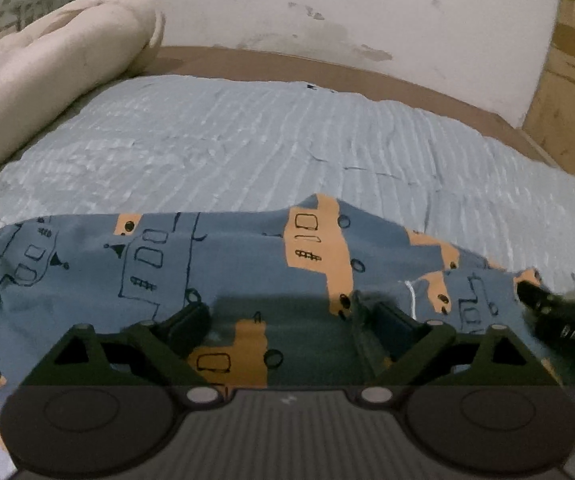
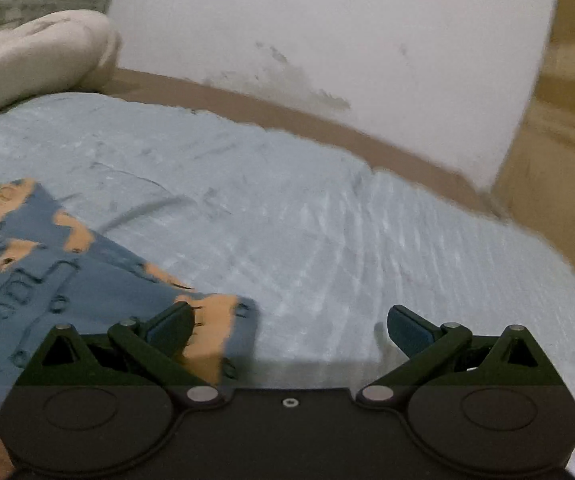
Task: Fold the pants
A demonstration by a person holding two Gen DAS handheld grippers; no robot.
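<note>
**Both grippers free over the pants**

On the far left a rolled cream blanket [image 1: 47, 64] sits pushed against the wall, I judge to leave the pale blue bedspread [image 1: 247, 140] clear as a folding surface. The pants [image 1: 167, 264], blue with orange trucks printed on them, lie spread flat across the near part of that bedspread, one edge doubled over toward the right.

My left gripper [image 1: 283, 320] hangs low over the middle of the cloth with its fingers wide apart and nothing pinched between them; the fabric only shows through the gap.

Further right, my right gripper [image 2: 291, 324] points at the corner of the pants, where the cloth ends and bare bedspread begins. Its fingers are apart too, the left one above the orange patch, the right one over the bedspread, gripping nothing. That spot suits taking the corner next.
</note>
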